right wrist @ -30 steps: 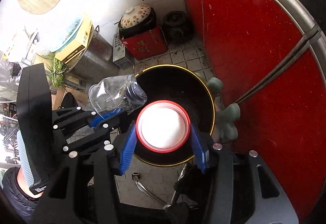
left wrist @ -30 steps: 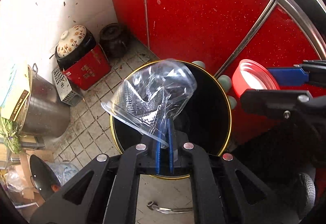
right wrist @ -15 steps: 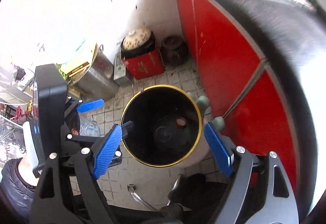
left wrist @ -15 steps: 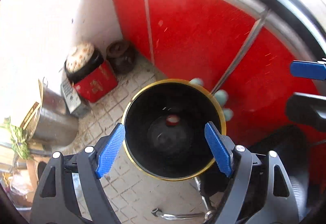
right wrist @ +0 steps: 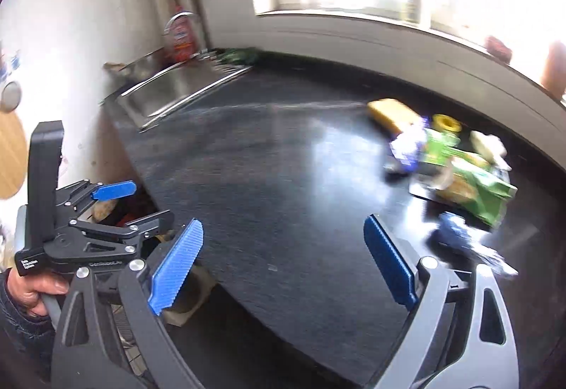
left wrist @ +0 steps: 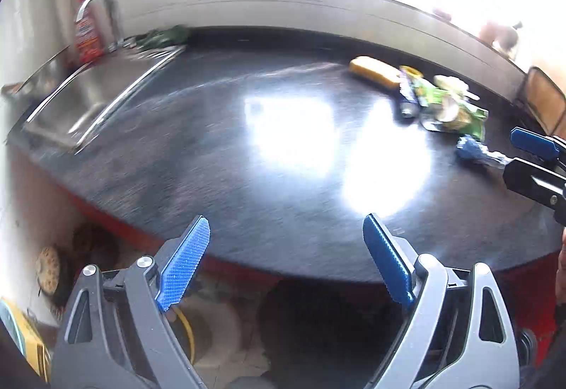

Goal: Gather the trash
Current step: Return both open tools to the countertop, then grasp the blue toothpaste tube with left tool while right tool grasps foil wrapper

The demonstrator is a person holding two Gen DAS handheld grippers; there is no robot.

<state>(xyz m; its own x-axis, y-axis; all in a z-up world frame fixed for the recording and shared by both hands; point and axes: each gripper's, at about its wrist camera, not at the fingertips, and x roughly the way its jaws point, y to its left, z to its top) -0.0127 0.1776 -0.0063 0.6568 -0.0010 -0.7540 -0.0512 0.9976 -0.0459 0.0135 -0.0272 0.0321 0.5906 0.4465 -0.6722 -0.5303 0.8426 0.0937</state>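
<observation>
Green, yellow and blue wrappers point(right wrist: 463, 173) lie crumpled on black counter point(right wrist: 283, 194); both tools' jaws opening, empty.

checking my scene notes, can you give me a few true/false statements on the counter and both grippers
1. The left gripper is empty. True; its jaws are opening.
2. The right gripper holds a red lid. False: nothing sits between its opening jaws.
3. A green snack bag lies on the black countertop. True.
4. The yellow sponge lies in the sink. False: it is on the countertop, far from the sink.
</observation>
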